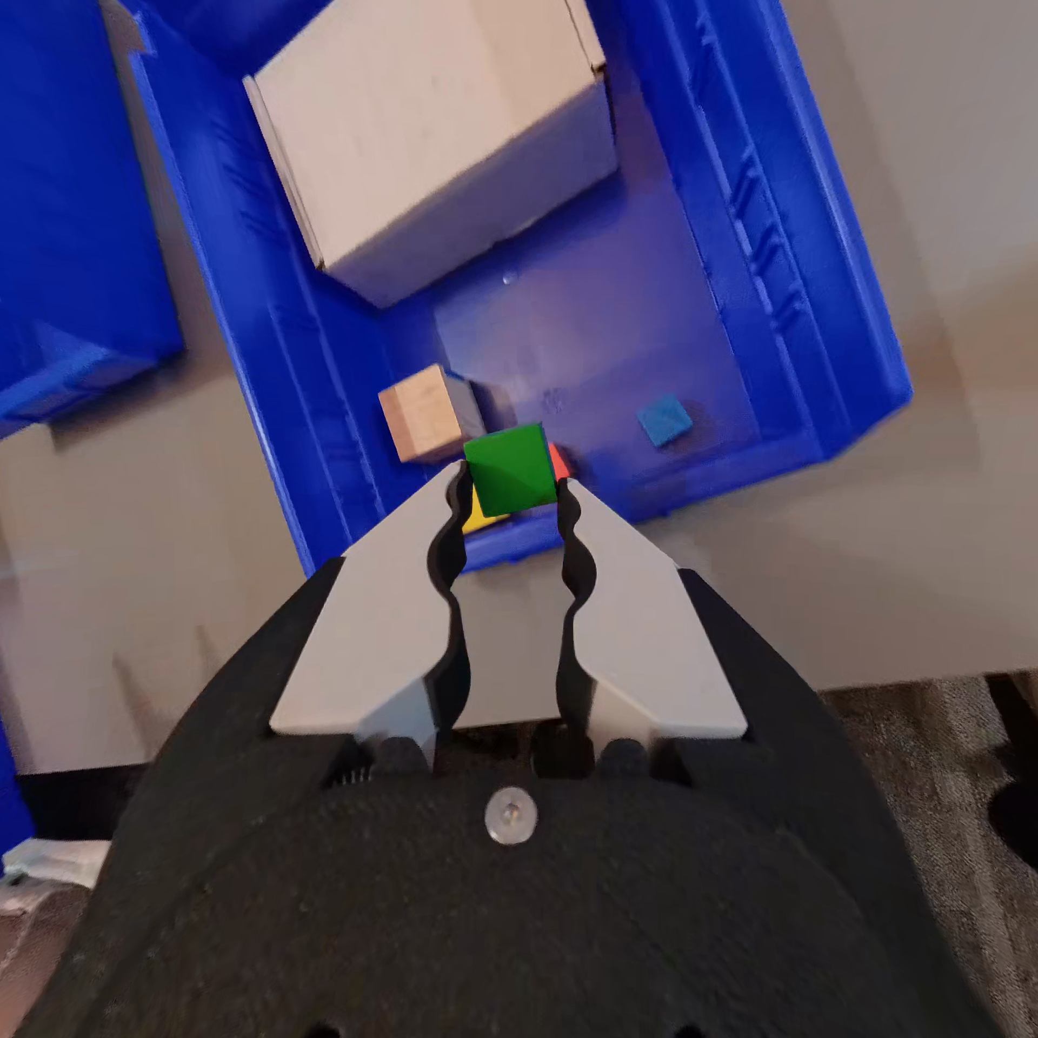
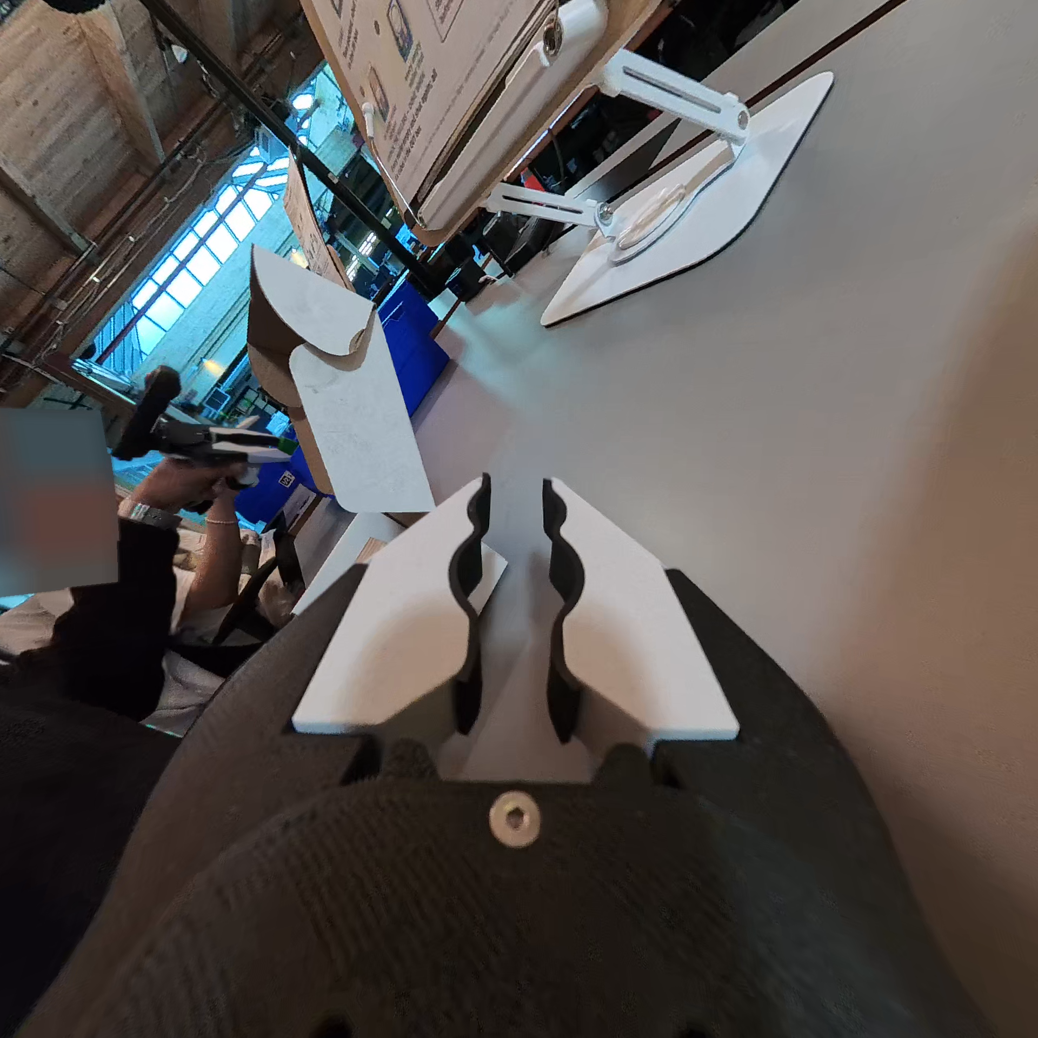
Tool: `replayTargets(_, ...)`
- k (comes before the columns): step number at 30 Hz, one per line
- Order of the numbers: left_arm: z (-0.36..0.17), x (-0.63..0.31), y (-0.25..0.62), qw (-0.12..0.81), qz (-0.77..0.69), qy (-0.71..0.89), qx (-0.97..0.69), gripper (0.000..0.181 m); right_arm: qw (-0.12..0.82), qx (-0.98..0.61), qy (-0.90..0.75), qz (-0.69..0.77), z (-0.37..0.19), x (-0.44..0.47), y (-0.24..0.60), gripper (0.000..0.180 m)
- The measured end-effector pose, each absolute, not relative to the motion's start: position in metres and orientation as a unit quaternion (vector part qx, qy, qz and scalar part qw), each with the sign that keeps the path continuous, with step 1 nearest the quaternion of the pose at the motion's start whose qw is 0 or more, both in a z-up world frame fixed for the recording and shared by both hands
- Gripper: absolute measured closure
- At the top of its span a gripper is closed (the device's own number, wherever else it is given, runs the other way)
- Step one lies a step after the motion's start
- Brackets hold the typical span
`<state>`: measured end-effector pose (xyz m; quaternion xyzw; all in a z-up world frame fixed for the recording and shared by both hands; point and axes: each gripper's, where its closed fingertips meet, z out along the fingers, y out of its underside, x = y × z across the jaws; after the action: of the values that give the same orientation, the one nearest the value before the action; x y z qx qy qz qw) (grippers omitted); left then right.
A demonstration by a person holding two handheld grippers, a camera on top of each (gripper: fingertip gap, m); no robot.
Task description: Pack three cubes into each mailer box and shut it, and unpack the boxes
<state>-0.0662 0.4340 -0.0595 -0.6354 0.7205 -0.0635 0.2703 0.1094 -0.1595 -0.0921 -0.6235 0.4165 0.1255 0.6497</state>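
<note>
My left gripper (image 1: 510, 477) is shut on a green cube (image 1: 511, 469) and holds it by the fingertips above the near end of a blue bin (image 1: 786, 281). In the bin lie a closed white mailer box (image 1: 432, 146), a wooden cube (image 1: 424, 413) and a blue cube (image 1: 664, 418). A red cube (image 1: 560, 461) and a yellow cube (image 1: 480, 517) are partly hidden behind the green one. My right gripper (image 2: 515, 483) is open and empty over the table. An open mailer box (image 2: 359, 427) with raised white flaps stands to its left. The left gripper (image 2: 224, 444) shows beyond that box.
A second blue bin (image 1: 73, 224) stands left of the first. A white stand with a flat base (image 2: 702, 196) and a propped board stands far on the grey table (image 2: 786, 505). A person's arm (image 2: 151, 505) is at the left. The table's edge (image 1: 842, 679) is close behind the left gripper. My hands' fingertips stand some 60 centimetres from each other.
</note>
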Motion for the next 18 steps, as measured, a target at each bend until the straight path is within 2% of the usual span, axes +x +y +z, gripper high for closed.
replayTargets(9,-0.010,-0.099,0.362,0.299,-0.140,0.745,-0.580,0.153,0.628,-0.678,0.365,0.113,-0.087,0.090,-0.136,0.163)
replayTargets(18,-0.015,-0.075,0.180,0.249,-0.206,0.841,-0.435,0.153,0.662,-0.661,0.335,0.116,-0.067,0.080,-0.143,0.163)
